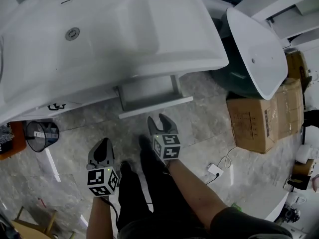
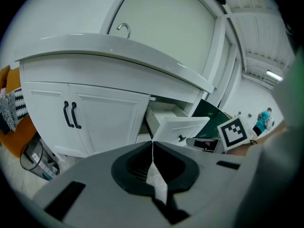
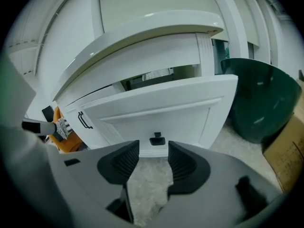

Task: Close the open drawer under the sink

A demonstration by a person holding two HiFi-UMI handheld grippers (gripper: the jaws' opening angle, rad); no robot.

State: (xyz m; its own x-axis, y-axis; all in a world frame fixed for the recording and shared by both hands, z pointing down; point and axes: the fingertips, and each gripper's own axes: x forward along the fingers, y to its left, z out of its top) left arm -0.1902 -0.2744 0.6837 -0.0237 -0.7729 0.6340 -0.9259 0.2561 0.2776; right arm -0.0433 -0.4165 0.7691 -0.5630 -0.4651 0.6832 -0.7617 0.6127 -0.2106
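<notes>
**Head view.** I look down on 1 white sink (image 1: 99,29) on its vanity. The open drawer (image 1: 152,97) sticks out from under the sink's right part, over the tiled floor. 2 hand-held grippers hang in front of it. The right hand-held gripper (image 1: 159,121) is just short of the drawer front, jaws spread and nothing btwn them. The left hand-held gripper (image 1: 103,142) sits lower-left, well apart from the drawer. Also 1 wire bin (image 1: 42,133) at left and 1 cardboard box (image 1: 259,118) at right.

**Left gripper view.** Jaws are pressed together and empty, and the left unit's tips (image 2: 152,144) meet in a thin seam. Beyond them are 2 cabinet doors w/ 2 black handles (image 2: 71,114), and the drawer (image 2: 178,127) pulled out to their right.

**Right gripper view.** Jaws are apart w/ only floor in the gap, so the right unit (image 3: 153,152) holds nothing. The drawer front (image 3: 161,110) fills the middle, and its 1 dark knob (image 3: 157,139) lines up w/ the gap. 1 green tub (image 3: 259,99) stands at right.

**Risks (my judgement).**
- W/ jaws spread, a tip may snag the knob or slip under the front's lower edge.
- An off-centre push could skew the drawer and jam it on its runners.
- Too fast a shove may slam it or make it bounce back open.
</notes>
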